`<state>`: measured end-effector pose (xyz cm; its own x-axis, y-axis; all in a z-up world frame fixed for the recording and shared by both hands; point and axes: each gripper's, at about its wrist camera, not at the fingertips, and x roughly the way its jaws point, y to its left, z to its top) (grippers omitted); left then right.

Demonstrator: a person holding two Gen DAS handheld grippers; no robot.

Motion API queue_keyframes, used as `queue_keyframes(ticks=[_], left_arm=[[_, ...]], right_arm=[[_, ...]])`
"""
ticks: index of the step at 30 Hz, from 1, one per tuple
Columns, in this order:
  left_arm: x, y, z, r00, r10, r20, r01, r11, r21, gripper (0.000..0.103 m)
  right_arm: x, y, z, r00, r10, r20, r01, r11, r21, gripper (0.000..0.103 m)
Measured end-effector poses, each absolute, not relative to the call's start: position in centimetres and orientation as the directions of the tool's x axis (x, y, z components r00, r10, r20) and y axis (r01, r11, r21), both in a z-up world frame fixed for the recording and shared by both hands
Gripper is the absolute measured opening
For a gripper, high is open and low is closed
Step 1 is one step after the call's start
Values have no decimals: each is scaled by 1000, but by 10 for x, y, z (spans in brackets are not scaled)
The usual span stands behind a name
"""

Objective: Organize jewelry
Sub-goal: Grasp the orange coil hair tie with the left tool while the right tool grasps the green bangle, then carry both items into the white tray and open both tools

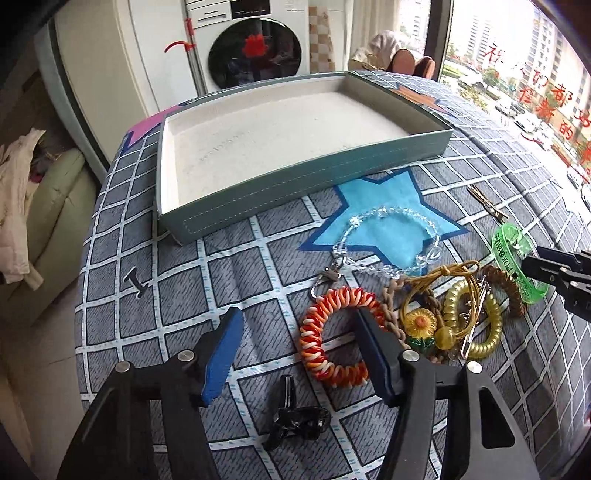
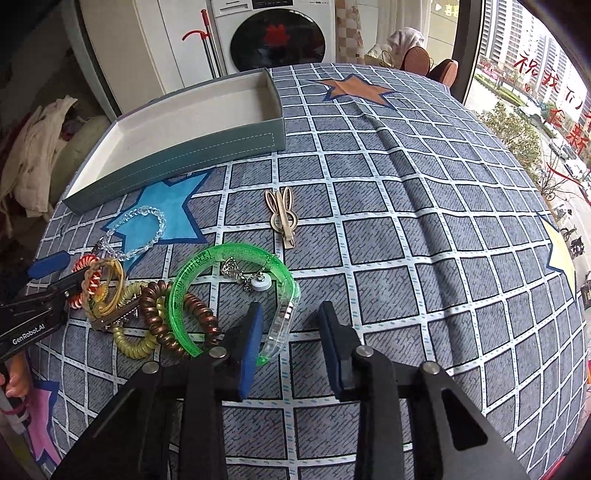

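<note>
An empty teal tray (image 1: 317,173) with a cream lining sits at the back of the table; it also shows in the right wrist view (image 2: 177,155). A pile of jewelry lies in front: an orange-white coil bracelet (image 1: 332,343), a clear bead bracelet (image 1: 391,243), a sunflower hair tie (image 1: 419,325), a yellow coil (image 1: 476,321) and a green bangle (image 2: 229,291). My left gripper (image 1: 295,332) is open, its right finger inside the orange coil. My right gripper (image 2: 291,328) is open around the green bangle's clear end.
A black hair clip (image 1: 299,424) lies near my left gripper. A gold rabbit-ear clip (image 2: 282,214) lies alone mid-table. A small chain with a white stud (image 2: 247,277) lies inside the bangle. A washing machine (image 2: 280,33) stands behind the table, a window to the right.
</note>
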<state>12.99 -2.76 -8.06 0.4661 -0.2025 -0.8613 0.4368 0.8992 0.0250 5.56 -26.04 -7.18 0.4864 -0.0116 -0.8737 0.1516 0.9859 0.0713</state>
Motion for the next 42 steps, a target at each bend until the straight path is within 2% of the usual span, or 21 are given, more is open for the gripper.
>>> queue_keyframes(ticks=[1, 3, 4, 5, 6, 16, 27, 35, 42], left_arm=[[129, -28, -80, 458, -213, -863, 447, 895, 16, 74], [128, -31, -79, 446, -235, -864, 464, 886, -1, 57], [126, -33, -79, 451, -236, -861, 475, 880, 8, 49], [124, -35, -78, 452, -238, -860, 487, 873, 15, 35], [123, -36, -78, 452, -239, -859, 496, 868, 19, 32], [109, -22, -39, 551, -300, -779, 453, 891, -22, 32], [119, -5, 4, 608, -348, -714, 404, 909, -99, 32], [185, -8, 25, 658, -264, -705, 291, 953, -86, 32], [250, -12, -13, 618, -177, -766, 188, 979, -75, 32]], right_arm=[[55, -259, -72, 487, -7, -873, 149, 986, 75, 22], [53, -258, -71, 490, -6, -872, 142, 987, 73, 12], [52, -258, -71, 492, -2, -871, 138, 988, 75, 12], [51, -258, -70, 498, 1, -867, 136, 988, 79, 11], [50, -258, -68, 511, -1, -860, 136, 987, 80, 11], [26, -254, -15, 672, -21, -740, 87, 995, 51, 11], [60, -242, 23, 700, 49, -713, 15, 996, 83, 11], [146, -237, 39, 694, 63, -717, -20, 997, 69, 11], [233, -229, -2, 628, 56, -776, -11, 998, 62, 11]])
